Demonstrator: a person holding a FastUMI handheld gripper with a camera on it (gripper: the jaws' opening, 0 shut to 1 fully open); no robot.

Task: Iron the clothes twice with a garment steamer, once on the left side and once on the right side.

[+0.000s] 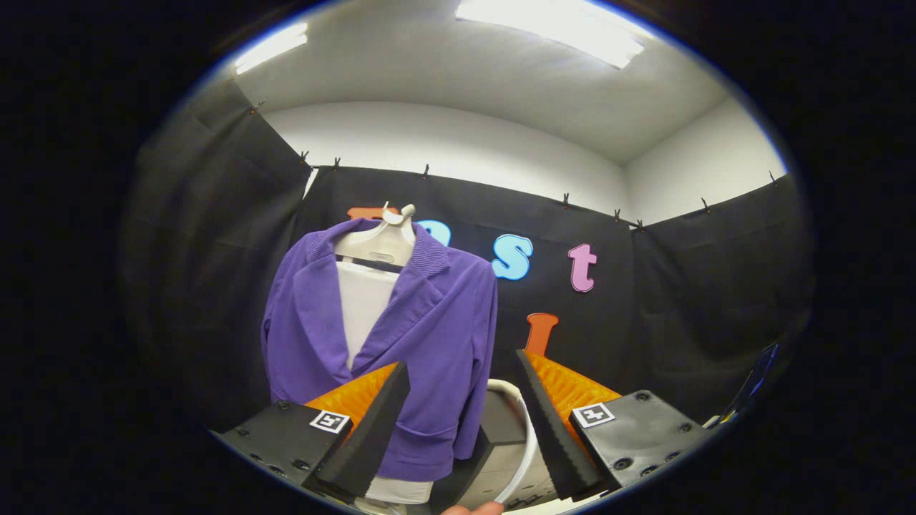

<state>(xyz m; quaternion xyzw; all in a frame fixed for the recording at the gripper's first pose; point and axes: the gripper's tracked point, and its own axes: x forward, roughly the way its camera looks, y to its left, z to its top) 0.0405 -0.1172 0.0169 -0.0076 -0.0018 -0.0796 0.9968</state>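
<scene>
A purple jacket (429,322) hangs on a white hanger (383,243) over a white ironing form (361,304), in front of the black cloth wall. My gripper (461,361) is open, its fingers spread wide just below and to the right of the jacket's front. Low between the fingers sits the garment steamer (501,425), a dark grey and white body with a curved white band (528,429). It lies nearer the right finger (551,422), and I cannot tell whether that finger touches it. The left finger (368,429) overlaps the jacket's lower hem.
Black cloth walls close the booth at left, back and right. A person's fingertip (472,509) shows below the steamer. A blue-edged object (758,372) stands at the far right. To the right of the jacket, in front of the back wall, there is open room.
</scene>
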